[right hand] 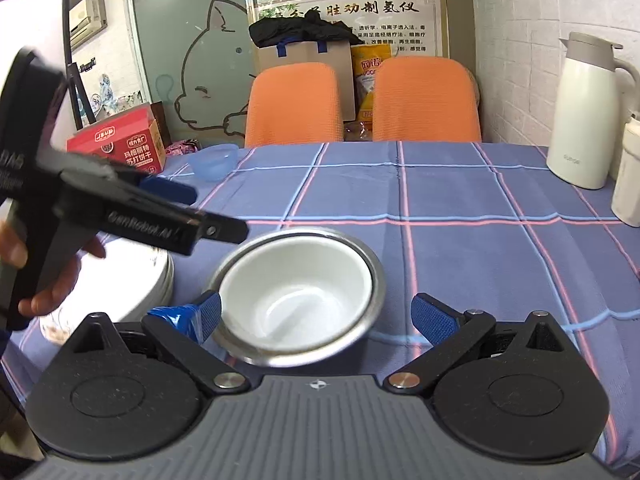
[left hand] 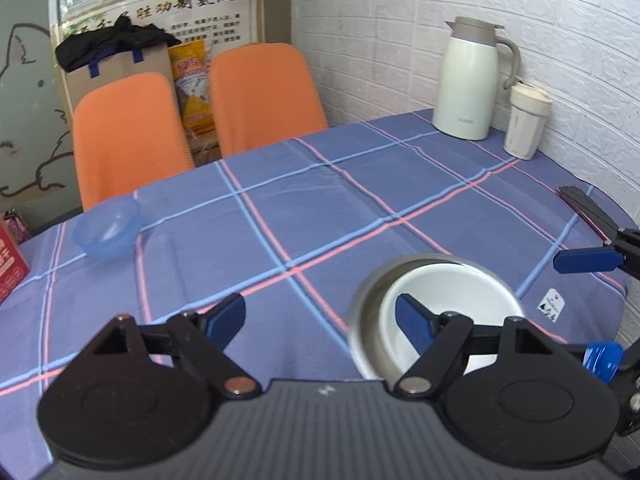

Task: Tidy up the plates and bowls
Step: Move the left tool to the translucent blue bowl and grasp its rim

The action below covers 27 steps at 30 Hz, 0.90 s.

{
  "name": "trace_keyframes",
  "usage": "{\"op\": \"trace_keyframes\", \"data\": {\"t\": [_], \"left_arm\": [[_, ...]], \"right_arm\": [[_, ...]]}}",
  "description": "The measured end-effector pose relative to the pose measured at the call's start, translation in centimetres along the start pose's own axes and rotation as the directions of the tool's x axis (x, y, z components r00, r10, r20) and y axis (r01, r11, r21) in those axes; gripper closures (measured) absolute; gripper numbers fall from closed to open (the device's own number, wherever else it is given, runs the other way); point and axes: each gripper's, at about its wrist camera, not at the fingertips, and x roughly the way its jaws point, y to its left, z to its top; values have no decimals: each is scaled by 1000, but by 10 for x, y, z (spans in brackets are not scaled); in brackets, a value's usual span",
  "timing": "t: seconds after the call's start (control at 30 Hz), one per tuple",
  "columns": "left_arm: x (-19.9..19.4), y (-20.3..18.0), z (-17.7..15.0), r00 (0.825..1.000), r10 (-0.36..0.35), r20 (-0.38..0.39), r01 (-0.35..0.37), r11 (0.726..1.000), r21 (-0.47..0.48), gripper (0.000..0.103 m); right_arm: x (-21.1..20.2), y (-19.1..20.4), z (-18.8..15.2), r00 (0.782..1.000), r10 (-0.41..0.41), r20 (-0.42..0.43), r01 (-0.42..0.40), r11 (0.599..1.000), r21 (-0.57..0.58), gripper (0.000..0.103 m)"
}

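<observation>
Both grippers' ribbed blue fingers [right hand: 434, 322] spread wide, empty — round white bowl [right hand: 298, 292] nested in steel bowl [right hand: 376, 280].

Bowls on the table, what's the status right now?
Left gripper open, empty. Right gripper open around the steel bowl, white bowl nested inside. Blue bowl alone at far edge. Plates stacked beside; path clear.

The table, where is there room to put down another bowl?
The widest bare cloth lies mid-table, between the blue bowl, the thermos and the steel bowl. It is crowded at the near edge: the steel bowl, the plate stack, the left gripper and the right gripper sit close together.
</observation>
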Motion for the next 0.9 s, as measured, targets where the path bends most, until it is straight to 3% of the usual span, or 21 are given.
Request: {"op": "trace_keyframes", "data": {"t": [0.23, 0.5, 0.6, 0.73, 0.9], "left_arm": [[1, 62, -3, 999, 48, -1, -48, 997, -61, 25], [15, 164, -3, 986, 162, -30, -165, 971, -170, 25], [26, 201, 9, 980, 195, -34, -198, 956, -216, 25], [49, 245, 36, 984, 175, -38, -178, 937, -300, 25], [94, 271, 66, 981, 178, -80, -195, 927, -320, 25]], "right_arm": [[42, 17, 32, 999, 26, -22, -27, 999, -26, 14], [126, 40, 78, 993, 84, -84, -94, 987, -130, 14], [156, 53, 97, 987, 114, -111, -129, 981, -144, 14], [197, 70, 122, 977, 159, -145, -181, 971, -154, 14], [246, 91, 138, 970, 148, -194, -189, 959, -213, 14]]}}
